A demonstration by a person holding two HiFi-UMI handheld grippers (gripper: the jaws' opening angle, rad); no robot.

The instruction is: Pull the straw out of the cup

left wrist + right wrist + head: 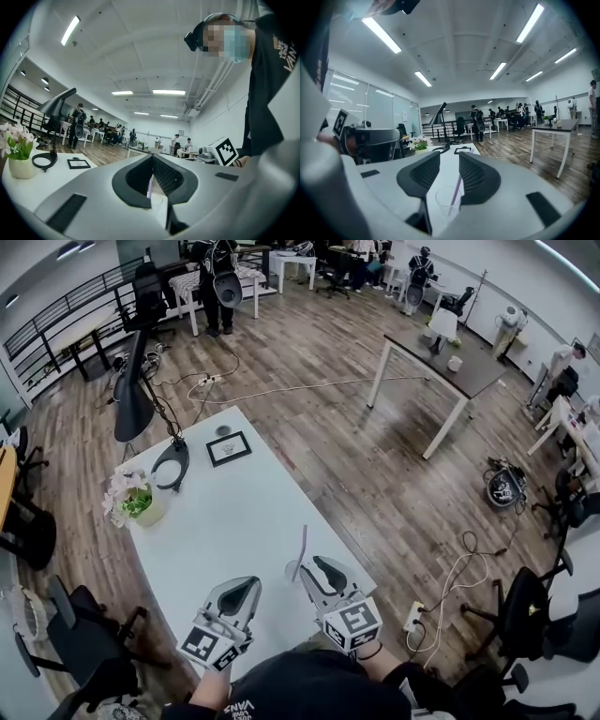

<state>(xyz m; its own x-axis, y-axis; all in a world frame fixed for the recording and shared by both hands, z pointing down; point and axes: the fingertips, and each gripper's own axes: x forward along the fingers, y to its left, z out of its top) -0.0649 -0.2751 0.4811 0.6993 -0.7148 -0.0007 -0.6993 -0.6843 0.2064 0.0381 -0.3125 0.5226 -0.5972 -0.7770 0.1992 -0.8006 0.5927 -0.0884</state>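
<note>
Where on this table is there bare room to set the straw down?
The middle of the white table is bare, between the flower pot, the black frame and the cup. The near edge is crowded: cup, left tongs, right tongs.

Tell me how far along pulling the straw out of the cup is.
Nothing is done: the straw stands in the cup. In hand: the right gripper is open, jaws either side of the straw, not gripping. Remaining: close on it and lift it out.

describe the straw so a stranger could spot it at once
At the near end of the white table stands a clear cup. The straw is the thin pale purple stick leaning in it, unlike the flowers, lamp and frame farther off.
</note>
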